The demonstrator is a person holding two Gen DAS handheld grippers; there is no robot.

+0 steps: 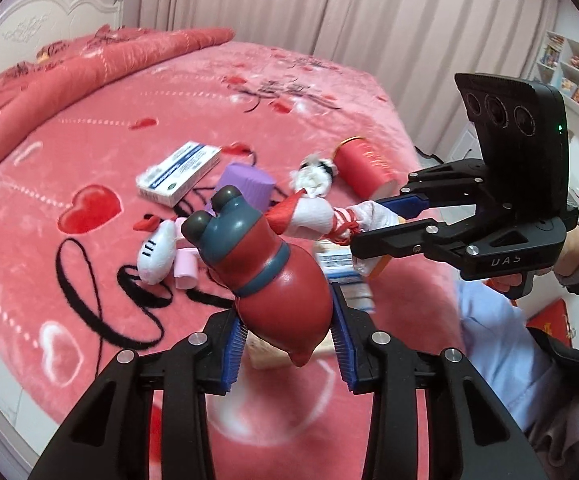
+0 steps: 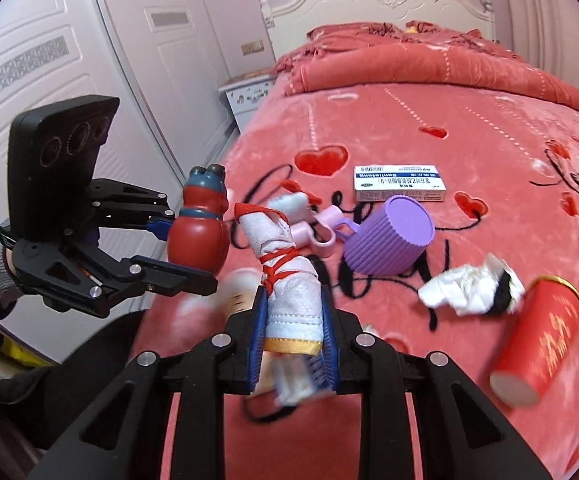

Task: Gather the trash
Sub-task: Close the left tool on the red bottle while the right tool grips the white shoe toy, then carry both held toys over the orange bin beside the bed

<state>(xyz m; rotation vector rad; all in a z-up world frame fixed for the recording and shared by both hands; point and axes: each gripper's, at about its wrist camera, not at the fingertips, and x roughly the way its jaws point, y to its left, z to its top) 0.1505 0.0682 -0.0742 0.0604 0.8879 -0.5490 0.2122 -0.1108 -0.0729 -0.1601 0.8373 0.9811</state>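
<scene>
Both claws loaded, lifted above the bed point(image 1: 89, 152). Left gripper point(image 1: 289, 340) clamps the red figurine point(image 1: 273, 272), frame centre; right gripper point(image 2: 293, 344) clamps the white cloth bundle point(image 2: 289, 280). I carry level, grips firm; crumpled tissue point(image 2: 469, 288), lower right, remains.

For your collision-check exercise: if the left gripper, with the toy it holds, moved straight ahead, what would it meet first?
Probably the white cloth bundle held by the right gripper: it crosses just ahead of the red toy in the left gripper. Depth is uncertain.
</scene>
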